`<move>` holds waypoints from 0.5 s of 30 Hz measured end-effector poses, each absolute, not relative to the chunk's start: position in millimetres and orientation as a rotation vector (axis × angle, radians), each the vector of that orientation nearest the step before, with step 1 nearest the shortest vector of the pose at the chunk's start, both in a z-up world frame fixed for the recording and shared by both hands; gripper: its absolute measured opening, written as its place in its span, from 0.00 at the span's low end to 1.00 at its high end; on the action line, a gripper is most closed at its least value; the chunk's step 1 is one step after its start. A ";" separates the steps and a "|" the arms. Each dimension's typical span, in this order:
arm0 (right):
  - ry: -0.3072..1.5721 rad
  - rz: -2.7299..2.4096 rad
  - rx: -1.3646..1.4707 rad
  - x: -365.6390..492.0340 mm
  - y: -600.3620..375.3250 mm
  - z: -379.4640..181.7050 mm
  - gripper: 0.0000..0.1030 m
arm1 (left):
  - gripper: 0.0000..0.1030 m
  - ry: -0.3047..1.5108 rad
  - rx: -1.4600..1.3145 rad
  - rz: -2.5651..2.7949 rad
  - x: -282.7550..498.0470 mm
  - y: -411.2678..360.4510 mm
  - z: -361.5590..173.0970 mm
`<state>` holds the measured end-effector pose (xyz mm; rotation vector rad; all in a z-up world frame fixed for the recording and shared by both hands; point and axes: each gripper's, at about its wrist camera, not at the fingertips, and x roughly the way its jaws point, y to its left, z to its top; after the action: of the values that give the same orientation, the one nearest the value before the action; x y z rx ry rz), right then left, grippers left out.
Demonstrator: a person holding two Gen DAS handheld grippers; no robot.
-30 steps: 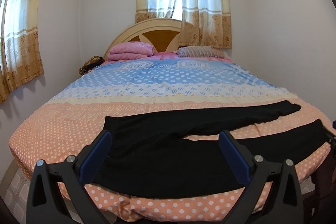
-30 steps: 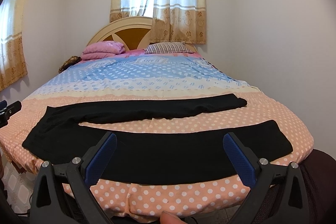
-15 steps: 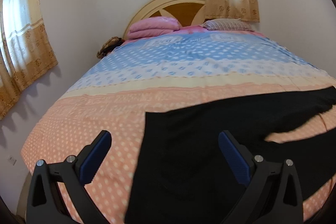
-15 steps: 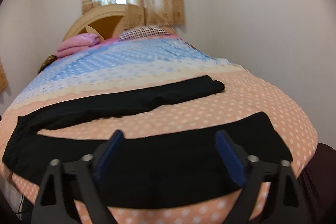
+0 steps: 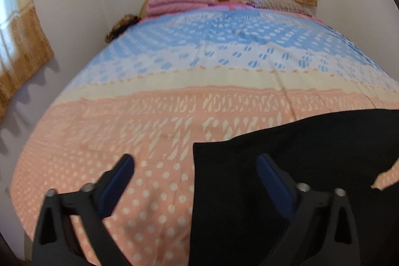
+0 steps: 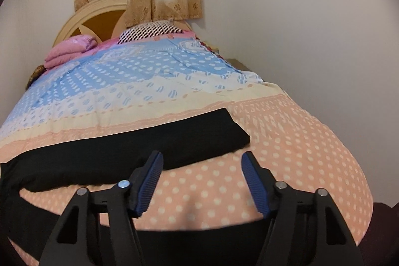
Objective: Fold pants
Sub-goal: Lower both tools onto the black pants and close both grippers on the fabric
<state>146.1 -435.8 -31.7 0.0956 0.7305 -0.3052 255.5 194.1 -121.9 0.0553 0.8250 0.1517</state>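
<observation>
On the bed (image 5: 104,141), the black pants (image 5: 286,166) lie flat on the spotted cover, with the two legs spread apart like a wide V. The waist end is under our left gripper (image 5: 194,181). Its jaws are wide apart and are closing a little, with the waist edge lying between them, but they are not pinching it yet. Our right gripper (image 6: 202,178) is over the gap between the two legs. Its jaws are closing too, and only the spotted cover shows between them. The far leg (image 6: 149,141) lies just past its tips, and the near leg (image 6: 199,241) runs under its arms.

We think the step now is to grab one leg and lay it on the other. To do it well, we should get low, so each gripper bites just the cloth and not the cover too. The left view is a bit blurry, so we may be wrong about how close the pads are to the cloth. We should pinch near the edge, lift both ends together, and keep the leg straight so no wrinkles come.
</observation>
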 end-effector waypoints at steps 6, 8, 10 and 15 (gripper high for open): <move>0.768 -0.316 0.086 174.0 -439.6 -40.4 0.63 | 0.75 0.902 -0.044 0.080 288.4 209.7 -144.0; 0.778 -0.320 0.072 183.2 -441.7 -41.4 0.63 | 0.64 0.914 -0.054 0.059 290.9 209.1 -148.9; 0.785 -0.326 0.075 191.2 -448.1 -42.5 0.61 | 0.61 0.928 -0.053 0.047 295.2 209.5 -154.6; 0.807 -0.359 0.068 211.6 -463.7 -48.0 0.52 | 0.33 0.947 -0.065 -0.001 298.5 211.3 -166.5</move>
<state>211.6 -463.7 -48.0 0.0680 0.8074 -0.3588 298.5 211.3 -166.5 -0.0646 0.9474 -0.0007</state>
